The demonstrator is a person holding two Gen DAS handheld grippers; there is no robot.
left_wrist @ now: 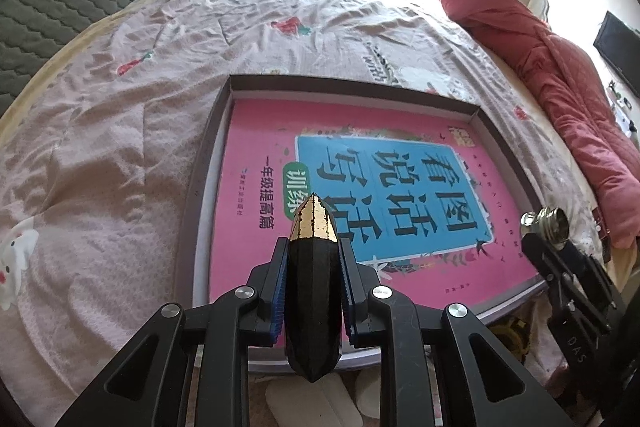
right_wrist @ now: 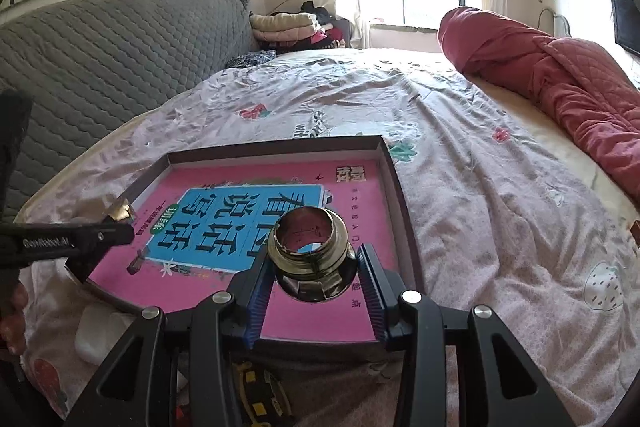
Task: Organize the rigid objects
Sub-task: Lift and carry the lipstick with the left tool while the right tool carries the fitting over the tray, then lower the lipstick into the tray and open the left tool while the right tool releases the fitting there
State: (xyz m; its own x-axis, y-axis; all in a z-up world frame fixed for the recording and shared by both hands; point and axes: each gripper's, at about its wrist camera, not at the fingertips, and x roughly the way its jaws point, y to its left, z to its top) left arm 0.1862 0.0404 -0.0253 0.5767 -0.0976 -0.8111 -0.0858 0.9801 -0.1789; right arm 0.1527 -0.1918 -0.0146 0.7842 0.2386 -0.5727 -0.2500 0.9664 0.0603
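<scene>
My left gripper (left_wrist: 313,281) is shut on a black faceted object with a gold tip (left_wrist: 313,259), held above the near part of a shallow box (left_wrist: 208,163) that holds a pink book (left_wrist: 256,227). My right gripper (right_wrist: 316,285) is shut on a shiny metal ring fitting (right_wrist: 312,255), held above the same box (right_wrist: 394,167) and pink book (right_wrist: 360,195). The right gripper with the metal fitting (left_wrist: 550,223) shows at the right of the left wrist view. The left gripper (right_wrist: 100,235) with the gold tip (right_wrist: 120,211) shows at the left of the right wrist view.
The box lies on a bed with a pale patterned sheet (left_wrist: 120,131). A red quilt (left_wrist: 560,75) lies along the right side. A grey padded headboard (right_wrist: 100,59) is at the left. White items (left_wrist: 312,403) and a yellow-black object (right_wrist: 260,395) lie near the box's front edge.
</scene>
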